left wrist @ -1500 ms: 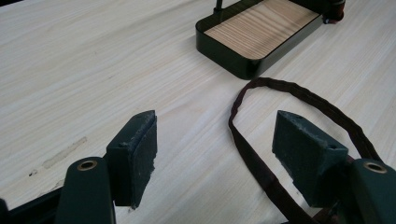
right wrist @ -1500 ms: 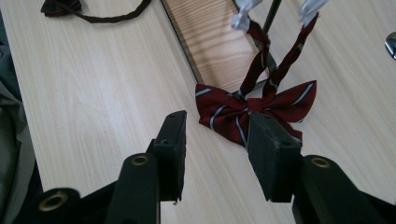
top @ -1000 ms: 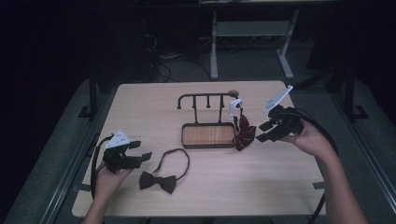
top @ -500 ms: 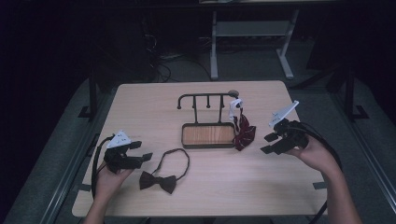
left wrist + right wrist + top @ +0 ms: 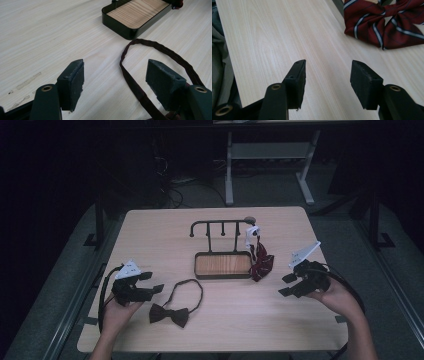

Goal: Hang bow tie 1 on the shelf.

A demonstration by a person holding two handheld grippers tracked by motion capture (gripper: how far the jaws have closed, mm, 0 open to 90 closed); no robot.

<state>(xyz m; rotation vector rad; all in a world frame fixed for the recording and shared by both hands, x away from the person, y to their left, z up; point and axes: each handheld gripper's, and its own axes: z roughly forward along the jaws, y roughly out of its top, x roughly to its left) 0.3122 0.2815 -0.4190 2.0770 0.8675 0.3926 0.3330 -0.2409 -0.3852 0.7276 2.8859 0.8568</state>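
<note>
My left gripper (image 5: 150, 285) hangs wide and empty, just beside the dark bow tie (image 5: 170, 314) lying on the surface (image 5: 160, 235); its strap (image 5: 130, 82) runs between my jaws. My right gripper (image 5: 289, 284) is wide too, near the striped bow tie (image 5: 384, 23), which seems to hang from the rack (image 5: 220, 225) above the tray (image 5: 222, 275).

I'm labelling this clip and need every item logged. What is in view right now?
Light wooden table: one, pale wood, centre.
Black metal hook rack with wood-lined tray: one, table middle.
Dark red striped bow tie: one, hanging at the rack's right end, beside the tray.
Dark brown bow tie with strap loop: one, lying flat near the left gripper.
White metal frame: one, on the floor beyond the table.
Left gripper: black, open, front left.
Right gripper: black, open, right.
</note>
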